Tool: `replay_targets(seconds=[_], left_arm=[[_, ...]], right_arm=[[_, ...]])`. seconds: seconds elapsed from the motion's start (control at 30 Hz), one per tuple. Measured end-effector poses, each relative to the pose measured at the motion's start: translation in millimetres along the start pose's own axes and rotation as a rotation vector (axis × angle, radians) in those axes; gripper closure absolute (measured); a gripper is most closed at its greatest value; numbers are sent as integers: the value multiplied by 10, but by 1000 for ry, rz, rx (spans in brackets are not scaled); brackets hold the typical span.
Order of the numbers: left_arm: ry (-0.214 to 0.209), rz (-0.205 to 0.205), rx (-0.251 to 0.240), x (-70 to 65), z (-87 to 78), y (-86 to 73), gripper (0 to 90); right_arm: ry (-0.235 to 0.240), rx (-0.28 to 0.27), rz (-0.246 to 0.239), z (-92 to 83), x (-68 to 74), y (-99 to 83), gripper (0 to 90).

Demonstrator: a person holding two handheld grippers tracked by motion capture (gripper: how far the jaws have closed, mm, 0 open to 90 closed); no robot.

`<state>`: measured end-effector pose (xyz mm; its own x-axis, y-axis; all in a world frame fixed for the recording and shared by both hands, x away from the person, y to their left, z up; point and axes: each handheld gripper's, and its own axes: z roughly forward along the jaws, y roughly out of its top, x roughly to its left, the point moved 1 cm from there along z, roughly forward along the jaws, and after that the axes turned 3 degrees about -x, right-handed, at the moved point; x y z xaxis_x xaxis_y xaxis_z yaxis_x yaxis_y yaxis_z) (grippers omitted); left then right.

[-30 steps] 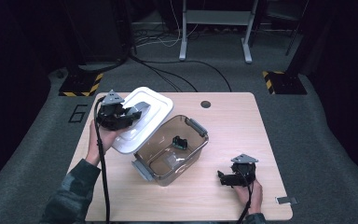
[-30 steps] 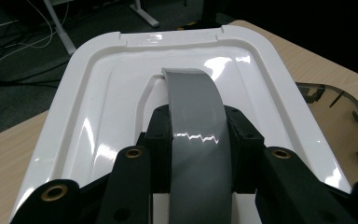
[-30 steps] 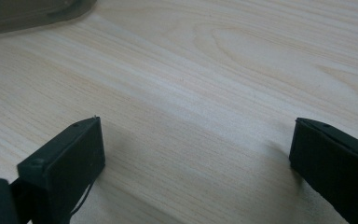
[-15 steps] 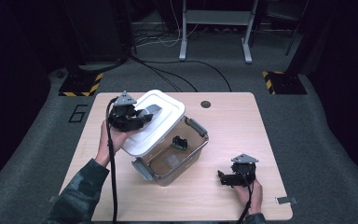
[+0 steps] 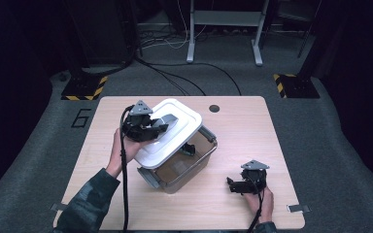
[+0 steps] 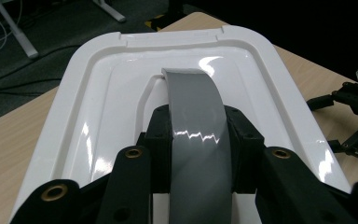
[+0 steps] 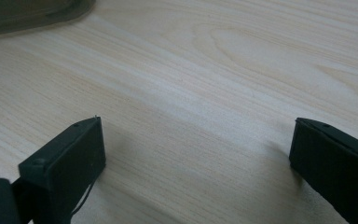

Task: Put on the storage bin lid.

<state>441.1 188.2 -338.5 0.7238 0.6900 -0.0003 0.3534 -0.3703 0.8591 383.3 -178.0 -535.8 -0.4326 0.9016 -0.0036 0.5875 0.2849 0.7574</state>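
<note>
While left tongs (image 5: 162,127) clamp lid handle (image 6: 193,116), white lid (image 5: 175,133) over clear container (image 5: 184,167)

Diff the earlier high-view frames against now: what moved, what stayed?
The left gripper, shut on the grey handle of the white lid, carried the lid rightward from beside the clear container to over it; it now covers most of the opening, still tilted and not seated. The grip held throughout. The container and the right gripper, jaws open on the table, stayed put.
</note>
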Motion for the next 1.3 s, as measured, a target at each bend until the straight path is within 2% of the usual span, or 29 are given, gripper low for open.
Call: replay_targets(seconds=[0.97, 1.07, 1.3], left_arm=[[-80, 15, 64, -294, 333, -191, 666], [-91, 2, 68, -316, 374, -217, 666], [-101, 33, 86, -369, 437, -247, 665]], right_arm=[[-3, -1, 0, 1, 1, 0, 27], [-5, -3, 4, 3, 4, 1, 27], [-1, 0, -3, -1, -1, -1, 28]])
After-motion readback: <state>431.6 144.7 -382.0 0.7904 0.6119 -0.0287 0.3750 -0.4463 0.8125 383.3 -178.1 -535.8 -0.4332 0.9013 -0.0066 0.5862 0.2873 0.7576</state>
